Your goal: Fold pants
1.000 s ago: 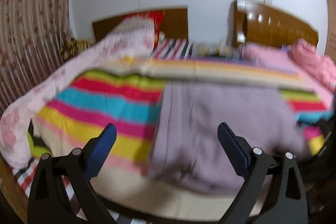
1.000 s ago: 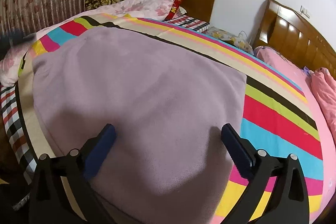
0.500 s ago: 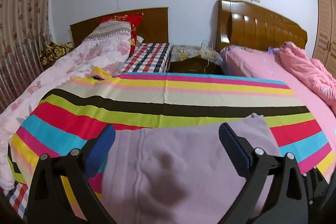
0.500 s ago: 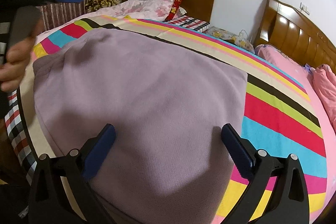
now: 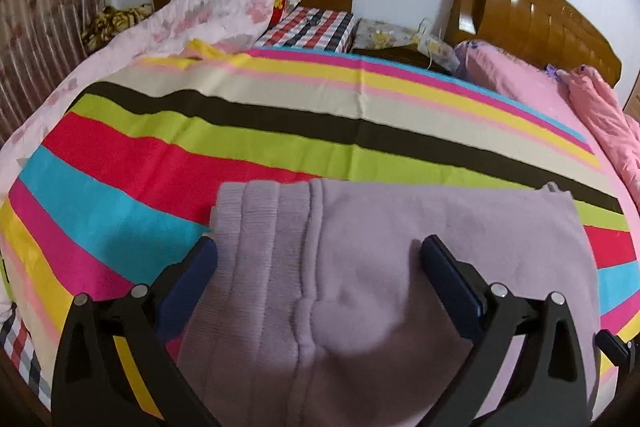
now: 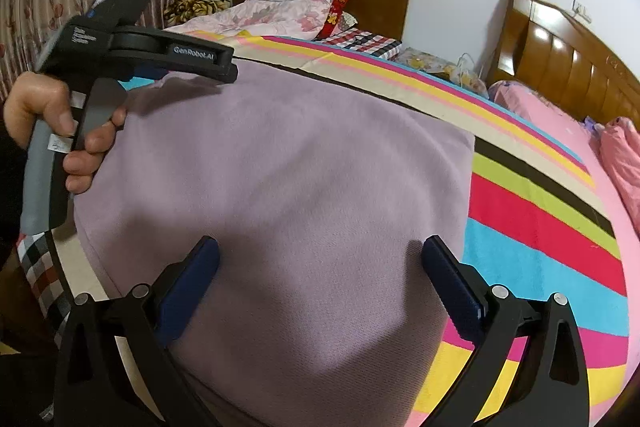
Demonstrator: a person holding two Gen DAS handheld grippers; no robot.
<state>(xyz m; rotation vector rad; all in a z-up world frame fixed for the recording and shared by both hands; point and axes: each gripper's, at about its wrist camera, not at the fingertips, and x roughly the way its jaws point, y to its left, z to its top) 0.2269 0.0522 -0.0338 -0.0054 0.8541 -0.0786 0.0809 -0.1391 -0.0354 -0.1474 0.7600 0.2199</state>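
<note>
Lilac pants (image 5: 400, 267) lie folded flat on a striped sheet (image 5: 240, 147) at the bed's near edge. The ribbed waistband (image 5: 260, 227) shows on the left in the left wrist view. My left gripper (image 5: 318, 259) is open, its fingers spread just above the waistband end. In the right wrist view the pants (image 6: 300, 167) fill the middle. My right gripper (image 6: 320, 259) is open over their near right part. The left gripper's body (image 6: 132, 47), held by a hand, hangs over the pants' left end there.
A pink floral quilt and pillows (image 5: 208, 7) lie at the back left. A second bed with pink bedding (image 5: 560, 99) and a wooden headboard (image 5: 540, 23) stands to the right. A curtain (image 5: 40, 27) hangs at the left. The bed's near edge runs below the grippers.
My left gripper has swung in from the left side of the bed to over the waistband end. My right gripper has stayed still and open.
</note>
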